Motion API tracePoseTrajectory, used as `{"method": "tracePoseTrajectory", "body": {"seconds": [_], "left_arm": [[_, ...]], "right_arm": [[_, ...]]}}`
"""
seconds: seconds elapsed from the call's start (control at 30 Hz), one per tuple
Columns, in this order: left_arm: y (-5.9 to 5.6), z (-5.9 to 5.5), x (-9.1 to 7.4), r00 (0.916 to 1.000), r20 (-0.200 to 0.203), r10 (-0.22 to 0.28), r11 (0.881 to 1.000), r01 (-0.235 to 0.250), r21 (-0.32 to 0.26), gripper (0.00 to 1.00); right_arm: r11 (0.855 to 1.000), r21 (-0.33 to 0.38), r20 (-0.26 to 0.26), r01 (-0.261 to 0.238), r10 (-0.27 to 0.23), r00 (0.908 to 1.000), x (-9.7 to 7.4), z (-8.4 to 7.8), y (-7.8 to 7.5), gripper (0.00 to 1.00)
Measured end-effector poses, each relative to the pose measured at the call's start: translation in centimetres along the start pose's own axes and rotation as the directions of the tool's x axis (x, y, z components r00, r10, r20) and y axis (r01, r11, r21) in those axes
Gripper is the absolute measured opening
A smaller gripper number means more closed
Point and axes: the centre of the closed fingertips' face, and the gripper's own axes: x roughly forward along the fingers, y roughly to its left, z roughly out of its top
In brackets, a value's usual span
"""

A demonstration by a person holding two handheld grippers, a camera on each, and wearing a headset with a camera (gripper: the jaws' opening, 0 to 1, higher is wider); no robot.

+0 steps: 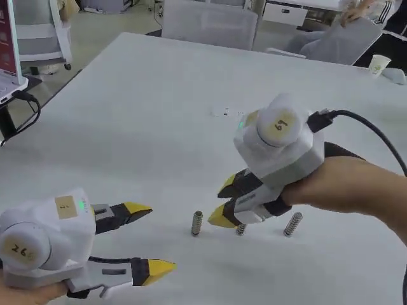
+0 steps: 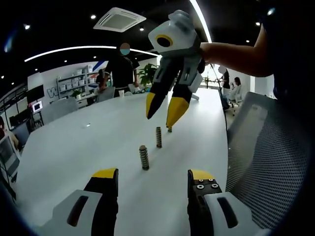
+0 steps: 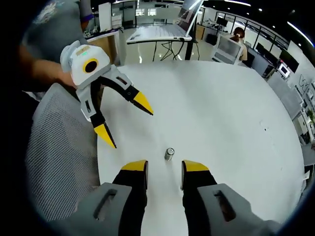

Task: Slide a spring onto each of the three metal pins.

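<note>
Three springs stand upright on the white worktop. In the head view they form a row running from 9 to 3 o'clock, each apart from the next. The right gripper, held in a hand, comes in from 3 o'clock and points toward 8 o'clock. Its fingers are partly open with nothing between them. The lower tip lies between the 9 o'clock spring and the middle one, just beside the middle one and hiding part of it. In the right gripper view one spring is seen end-on at 12 o'clock of the fingertips, just beyond the gap and clear of both tips. The left gripper sits at 8 o'clock in the head view, near the 9 o'clock end of the row. It points toward 3 o'clock, its fingers spread wide and holding nothing. In the left gripper view the row recedes toward 12 o'clock, and the right gripper hangs over its far end.
</note>
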Motion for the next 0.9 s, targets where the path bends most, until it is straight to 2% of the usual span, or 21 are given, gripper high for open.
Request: {"method": "tracePoseTrajectory", "body": {"seconds": [0.23, 0.5, 0.7, 0.9], "left_arm": [[0.0, 0.6, -0.2, 0.9999, 0.009, 0.005, 1.000, -0.005, 0.000, 0.52], [-0.1, 1.1, -0.7, 0.9997, 0.019, 0.015, 1.000, -0.015, -0.004, 0.53], [-0.2, 1.6, -0.9, 0.9995, 0.025, 0.020, 1.000, -0.020, -0.005, 0.54], [-0.5, 1.6, -1.2, 0.9995, 0.022, 0.023, 1.000, -0.023, -0.005, 0.54]], "right_arm": [[0.998, 0.055, 0.082, 0.039, -0.043, 0.9957, -2.1, -0.5, 0.3, 0.28], [0.988, 0.129, 0.127, 0.090, -0.106, 0.9862, -4.0, -2.5, 0.0, 0.30], [0.972, 0.195, 0.187, 0.131, -0.168, 0.9679, -6.0, -3.5, -0.4, 0.32], [0.948, 0.259, 0.230, 0.187, -0.248, 0.9410, -8.4, -6.3, -1.4, 0.36]]}}
